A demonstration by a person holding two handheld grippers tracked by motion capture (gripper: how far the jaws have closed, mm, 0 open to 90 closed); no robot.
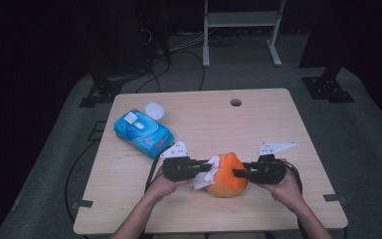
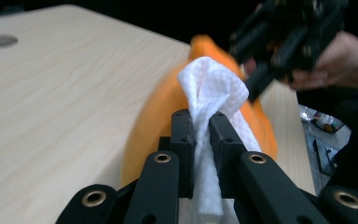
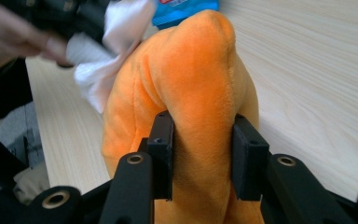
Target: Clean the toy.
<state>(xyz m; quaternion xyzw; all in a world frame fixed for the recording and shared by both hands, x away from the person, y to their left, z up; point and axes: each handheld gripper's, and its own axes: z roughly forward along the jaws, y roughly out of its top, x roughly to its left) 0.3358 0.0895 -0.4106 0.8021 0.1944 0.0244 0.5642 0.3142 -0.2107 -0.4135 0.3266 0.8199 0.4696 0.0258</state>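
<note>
Pinching white wipe (image 2: 209, 93) in left claw (image 2: 201, 123), right claw (image 3: 204, 126) squeezing orange plush (image 3: 196, 70)

L gripper (image 1: 205, 168) w/ white wipe (image 1: 205, 177) & R gripper (image 1: 238, 173) flank orange plush (image 1: 227, 180); blue wipe pack (image 1: 143, 132) on counter (image 1: 258, 124).

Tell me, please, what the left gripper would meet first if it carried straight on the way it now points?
Most likely the orange plush toy: the left gripper, shut on a white paper wipe, points straight at it, with the right gripper farther off. Depth is uncertain.
</note>
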